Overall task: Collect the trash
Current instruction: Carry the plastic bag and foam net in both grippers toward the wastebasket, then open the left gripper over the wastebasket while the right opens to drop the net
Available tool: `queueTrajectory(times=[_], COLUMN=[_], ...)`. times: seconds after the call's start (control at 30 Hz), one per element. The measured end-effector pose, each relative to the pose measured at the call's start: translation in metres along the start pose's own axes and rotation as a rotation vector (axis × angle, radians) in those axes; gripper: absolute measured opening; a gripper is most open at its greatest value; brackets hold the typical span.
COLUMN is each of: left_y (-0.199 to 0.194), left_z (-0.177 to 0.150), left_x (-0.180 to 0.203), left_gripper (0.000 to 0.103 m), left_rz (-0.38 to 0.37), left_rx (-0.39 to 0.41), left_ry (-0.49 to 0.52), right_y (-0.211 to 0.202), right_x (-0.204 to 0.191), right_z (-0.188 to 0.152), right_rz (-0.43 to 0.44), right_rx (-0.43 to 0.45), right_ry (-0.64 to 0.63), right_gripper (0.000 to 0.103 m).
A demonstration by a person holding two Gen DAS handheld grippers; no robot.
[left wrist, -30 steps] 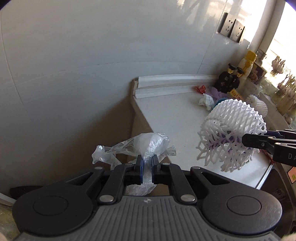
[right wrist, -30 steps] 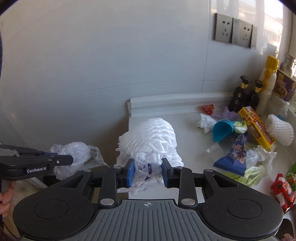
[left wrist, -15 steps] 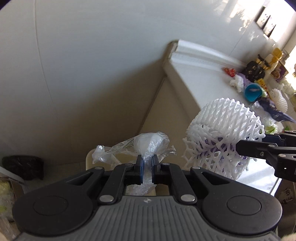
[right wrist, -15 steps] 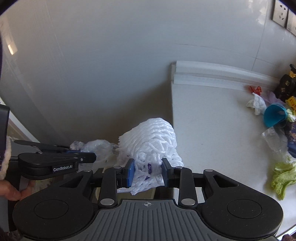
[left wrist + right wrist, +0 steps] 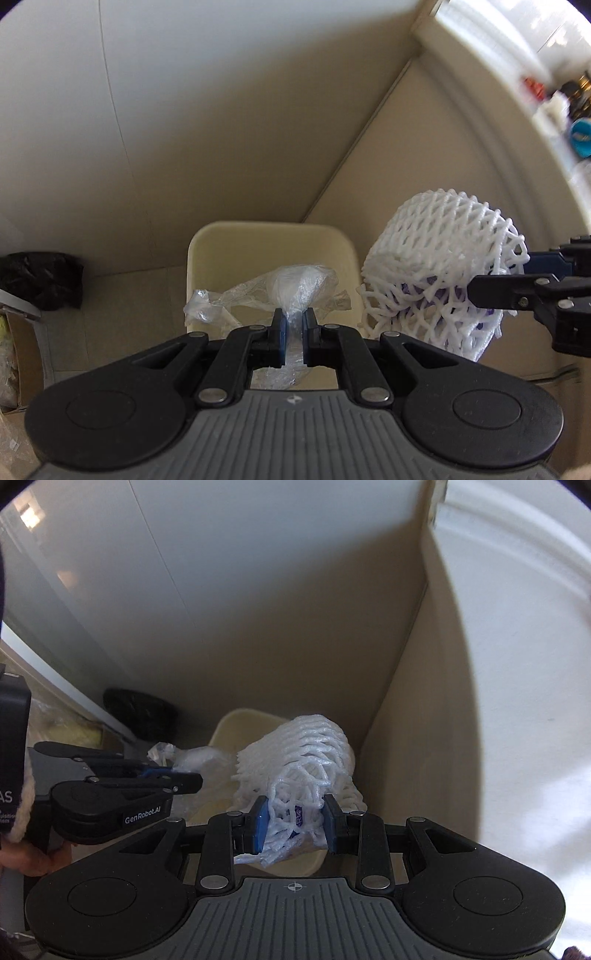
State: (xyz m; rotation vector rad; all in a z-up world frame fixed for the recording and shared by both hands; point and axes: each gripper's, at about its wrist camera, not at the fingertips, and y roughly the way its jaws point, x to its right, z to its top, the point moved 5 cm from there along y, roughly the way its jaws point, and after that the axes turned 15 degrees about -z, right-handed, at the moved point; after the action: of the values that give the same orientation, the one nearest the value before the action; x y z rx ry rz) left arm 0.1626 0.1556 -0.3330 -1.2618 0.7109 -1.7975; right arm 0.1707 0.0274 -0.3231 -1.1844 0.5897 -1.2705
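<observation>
The table (image 5: 554, 122) with blurred clutter at the upper right edge is shown only in the left wrist view; a hand (image 5: 26, 856) at lower left is shown only in the right wrist view. The left gripper (image 5: 293, 332) fingers are nearly together, clamped on a plastic bag (image 5: 291, 288). The right gripper (image 5: 295, 823) fingers are partly apart, clamped on a foam net (image 5: 306, 760). Both items are held over the bin (image 5: 229, 243). The net's long axis runs away from the fingers, toward frame centre.
</observation>
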Motion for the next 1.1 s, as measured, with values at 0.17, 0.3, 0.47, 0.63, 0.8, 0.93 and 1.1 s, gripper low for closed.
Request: queueTrajectory(times=[0.17,0.3,0.47,0.63,0.8,0.93,1.1], left_y=[0.024,0.042,0.058,0.069,0.062,0.055,0.049], left_z=[-0.008,-0.012,-0.009,-0.005,-0.011,-0.012,-0.015], left_x=[-0.017,-0.026,-0.028,-0.024,-0.022,-0.018,-0.013], left_gripper=[0.007,0.008,0.009,0.010,0.014,0.027,0.039], left_rz=[0.018,0.039,0.052,0.057,0.056,0.054,0.052], left_rx=[-0.048,-0.079,-0.097,-0.110,-0.091,-0.084,-0.084], left_ry=[-0.007,-0.024,-0.036,-0.037,-0.034,-0.025,-0.015], right_y=[0.036,0.061,0.084,0.100,0.113,0.116,0.117], right_x=[-0.020,-0.032,-0.039,-0.028,-0.026,-0.032,-0.031], right_z=[-0.003,-0.006,-0.005,0.001,0.005,0.008,0.011], right_rz=[-0.023,-0.048,-0.041,-0.035,-0.043,-0.051,-0.059], right_rx=[-0.052,-0.087,-0.128,-0.170,-0.192,-0.193,-0.197], right_ry=[-0.055,-0.104,-0.125,-0.136,-0.137,-0.135,-0.114], right_gripper=[0.030,0.030,0.030,0.030,0.030,0.043,0.064])
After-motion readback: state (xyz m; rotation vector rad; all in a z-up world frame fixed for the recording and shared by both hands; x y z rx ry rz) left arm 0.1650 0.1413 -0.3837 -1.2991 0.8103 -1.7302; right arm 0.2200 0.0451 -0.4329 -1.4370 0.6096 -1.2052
